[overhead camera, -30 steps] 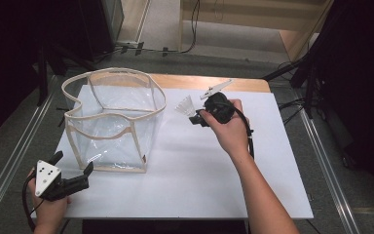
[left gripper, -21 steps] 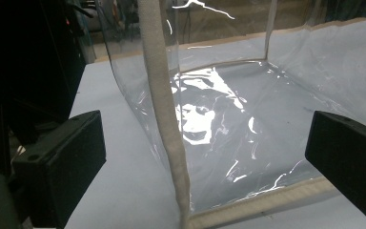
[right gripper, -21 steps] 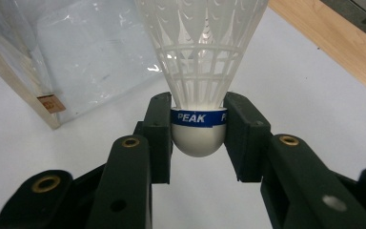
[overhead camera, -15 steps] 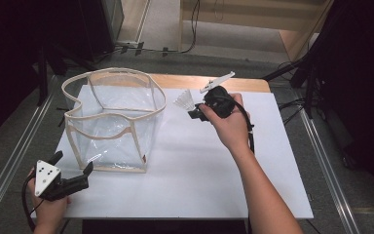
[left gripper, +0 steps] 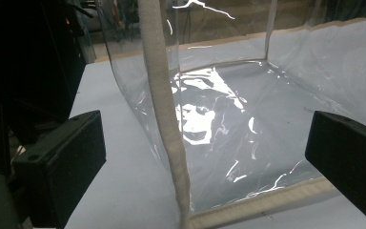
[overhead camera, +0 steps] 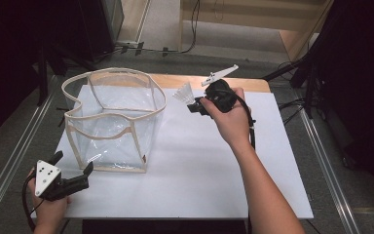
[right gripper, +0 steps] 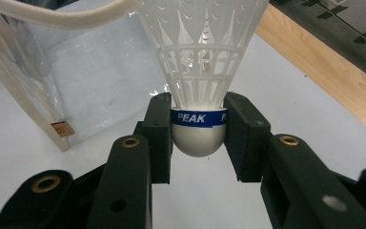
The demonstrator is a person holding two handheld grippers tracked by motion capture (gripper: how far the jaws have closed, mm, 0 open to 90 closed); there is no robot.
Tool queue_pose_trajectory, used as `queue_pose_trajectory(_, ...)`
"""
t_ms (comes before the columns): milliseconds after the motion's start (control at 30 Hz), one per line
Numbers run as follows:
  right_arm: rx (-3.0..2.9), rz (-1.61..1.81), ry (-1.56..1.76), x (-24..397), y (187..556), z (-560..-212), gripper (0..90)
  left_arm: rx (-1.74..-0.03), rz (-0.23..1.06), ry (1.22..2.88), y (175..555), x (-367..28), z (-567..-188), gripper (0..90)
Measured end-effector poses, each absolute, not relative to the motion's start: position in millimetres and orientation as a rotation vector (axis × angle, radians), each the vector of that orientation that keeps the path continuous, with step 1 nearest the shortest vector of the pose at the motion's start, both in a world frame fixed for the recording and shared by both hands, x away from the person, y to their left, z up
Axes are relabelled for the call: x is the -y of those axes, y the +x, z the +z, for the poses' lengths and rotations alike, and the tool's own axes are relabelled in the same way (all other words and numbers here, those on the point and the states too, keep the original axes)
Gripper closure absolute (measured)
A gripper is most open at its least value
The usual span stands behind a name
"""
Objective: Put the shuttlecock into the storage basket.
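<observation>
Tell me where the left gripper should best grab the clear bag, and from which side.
Probably the cloth-trimmed top rim of the clear bag, from above: the trim gives firmer purchase than slick film. The left gripper waits open by the near corner seam.

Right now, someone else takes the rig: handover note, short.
Right gripper: shut on the white plastic shuttlecock, jaws clamped on its cork base at the blue band, skirt pointing away from the hand. It is held above the table's far side, right of the clear bag.
Left gripper: open, holding nothing, at the table's near left corner, aimed at the bag's near corner seam.
Done: shuttlecock gripped and lifted.
Left: likely carry it over the bag's open top and release; the bag looks empty.
</observation>
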State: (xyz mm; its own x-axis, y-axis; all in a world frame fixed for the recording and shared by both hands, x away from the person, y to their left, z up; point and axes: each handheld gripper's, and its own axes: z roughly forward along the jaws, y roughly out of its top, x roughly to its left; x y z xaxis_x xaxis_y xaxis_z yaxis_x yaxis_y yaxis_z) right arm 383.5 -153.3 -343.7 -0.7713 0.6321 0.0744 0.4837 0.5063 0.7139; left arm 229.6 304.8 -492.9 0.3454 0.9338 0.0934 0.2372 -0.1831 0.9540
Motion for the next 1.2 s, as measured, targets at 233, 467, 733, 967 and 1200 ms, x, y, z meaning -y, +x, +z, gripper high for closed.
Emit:
queue_pose_trajectory(233,-2.535,1.144,0.958,153.8,384.8,-339.3,62.6,-1.066,0.913,1.651,229.6,-305.0,-492.8,0.3)
queue_pose_trajectory(467,-2.528,1.159,0.951,151.3,385.7,-335.7,62.6,-1.066,0.911,1.65,229.7,-305.1,-492.8,0.3)
queue_pose_trajectory(733,-2.524,1.167,0.945,149.8,386.7,-332.7,62.6,-1.067,0.908,1.645,229.7,-305.5,-492.8,0.3)
queue_pose_trajectory(967,-2.506,1.205,0.947,149.4,387.6,-330.4,62.6,-1.066,0.909,1.648,229.5,-305.6,-492.8,0.3)
queue_pose_trajectory(1200,-2.487,1.243,0.949,150.8,386.7,-324.6,62.6,-1.068,0.909,1.649,229.6,-305.3,-492.8,0.3)
